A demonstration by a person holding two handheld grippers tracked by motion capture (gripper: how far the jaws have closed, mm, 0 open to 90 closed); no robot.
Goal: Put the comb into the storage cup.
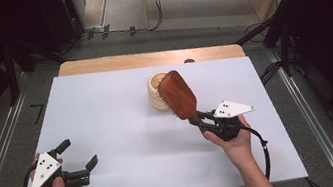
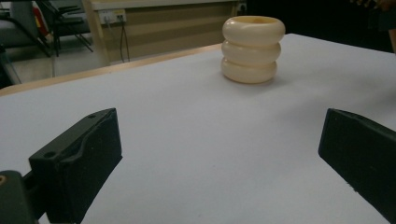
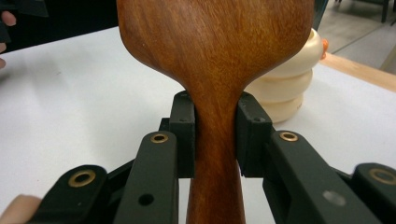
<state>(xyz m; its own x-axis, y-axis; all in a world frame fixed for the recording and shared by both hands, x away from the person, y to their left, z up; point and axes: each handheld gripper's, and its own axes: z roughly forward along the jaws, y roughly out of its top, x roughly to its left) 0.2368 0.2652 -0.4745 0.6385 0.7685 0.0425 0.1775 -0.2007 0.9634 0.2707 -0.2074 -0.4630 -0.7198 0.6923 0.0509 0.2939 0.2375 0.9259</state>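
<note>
I count one hairbrush (image 1: pixel 177 94), one cream holder (image 1: pixel 156 91) built like three stacked rings, and two grippers on my white tabletop (image 1: pixel 107 113).

My right gripper (image 1: pixel 199 118) is closed on the hairbrush: in the right gripper view both pads press the narrow neck of the wooden handle (image 3: pixel 215 140) from either side. In the high view the brush is lifted off the tabletop, its broad wooden back facing up and its bristles showing along the lower edge, and its head hangs over the holder toward the far edge, right of the middle. Whether brush and holder touch I cannot tell; the brush head covers the holder's right part from above.

My left gripper (image 1: pixel 77 155) sits near the near left corner, jaws spread wide with nothing between them. In the left gripper view the two black pads (image 2: pixel 88 158) stand well apart over bare tabletop, and the holder (image 2: pixel 252 49) stands upright well beyond them.

In the right gripper view the brush head is cut off at the top edge and hides most of the holder (image 3: pixel 289 88), so only its right flank shows. The bristles are hidden there. The holder's inside is partly hidden from above.
</note>
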